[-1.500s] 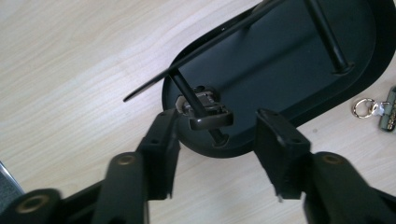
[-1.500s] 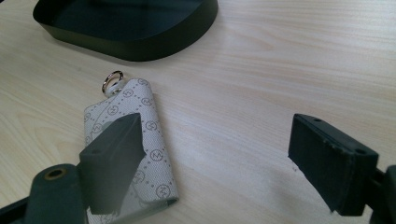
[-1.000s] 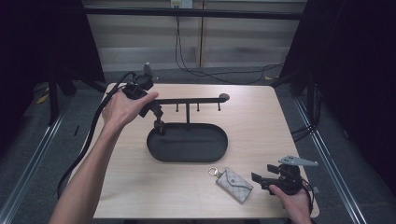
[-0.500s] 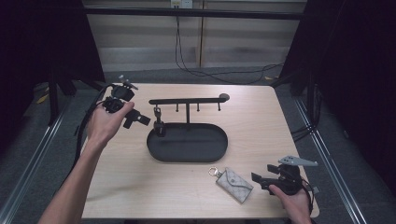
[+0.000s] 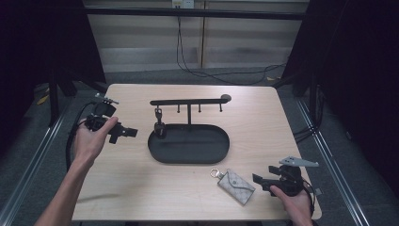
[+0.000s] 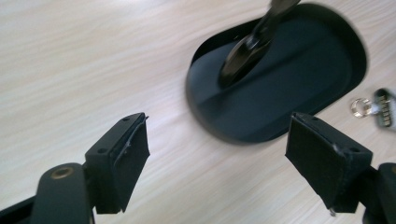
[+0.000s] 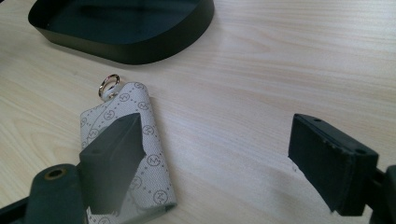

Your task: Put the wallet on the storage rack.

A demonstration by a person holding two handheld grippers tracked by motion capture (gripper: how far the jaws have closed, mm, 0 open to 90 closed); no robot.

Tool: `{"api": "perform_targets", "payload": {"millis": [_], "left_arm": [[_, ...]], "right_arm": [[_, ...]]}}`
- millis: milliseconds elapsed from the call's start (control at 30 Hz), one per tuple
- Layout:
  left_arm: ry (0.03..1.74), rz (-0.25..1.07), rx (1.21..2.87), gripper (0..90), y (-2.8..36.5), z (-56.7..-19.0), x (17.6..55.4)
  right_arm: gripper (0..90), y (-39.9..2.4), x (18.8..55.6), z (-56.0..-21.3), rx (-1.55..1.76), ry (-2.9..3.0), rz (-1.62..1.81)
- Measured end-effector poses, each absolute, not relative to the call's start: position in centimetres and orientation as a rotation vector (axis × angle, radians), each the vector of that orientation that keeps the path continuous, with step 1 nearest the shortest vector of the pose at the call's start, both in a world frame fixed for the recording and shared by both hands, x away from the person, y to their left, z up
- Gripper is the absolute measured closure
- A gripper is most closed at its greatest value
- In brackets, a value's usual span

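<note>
The landmark is the black oval tray (image 5: 188, 155) with its hook rail, standing mid-tabletop (image 5: 254, 122). A dark key fob (image 5: 159, 128) hangs from the rail's leftmost hook, its lower end down at the tray's left end; in the left gripper view it shows blurred above the tray floor. The left hand-held gripper (image 5: 126, 133) is held just left of the tray, off the tabletop, pointing toward it, jaws wide apart and holding nothing. The grey pouch (image 5: 236, 185) with a metal ring lies flat on the tabletop just in front of the tray's right end, ring toward the tray. Its fabric carries a repeating circled monogram with dotted lines; the letters are too small to read for certain. The right hand-held gripper (image 5: 261, 179) sits right beside the pouch, on the side away from the tray's middle, jaws spread, one jaw over the pouch's edge, gripping nothing.
</note>
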State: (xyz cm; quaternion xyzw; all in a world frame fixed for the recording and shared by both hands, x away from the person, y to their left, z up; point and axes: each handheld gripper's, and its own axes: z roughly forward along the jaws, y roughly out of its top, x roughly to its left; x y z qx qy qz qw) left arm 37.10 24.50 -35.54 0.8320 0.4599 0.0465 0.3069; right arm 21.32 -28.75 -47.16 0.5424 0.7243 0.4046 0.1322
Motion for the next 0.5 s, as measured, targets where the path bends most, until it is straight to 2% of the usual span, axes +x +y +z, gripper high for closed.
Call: {"api": "perform_targets", "payload": {"millis": [133, 300, 500], "left_arm": [[1.204, 0.127, 2.188, 18.2, 25.0, -36.0, 36.4], [1.169, 0.142, 2.159, 19.7, 25.3, -36.6, 35.0], [1.075, 0.081, 2.134, 19.7, 25.2, -37.7, 33.8]], "right_arm": [[18.0, -28.7, 21.5, -47.2, 1.574, 2.112, 1.169], [18.0, -28.7, 21.4, -47.1, 1.568, 2.113, 1.172], [18.0, -28.7, 21.3, -47.1, 1.564, 2.114, 1.173]]}}
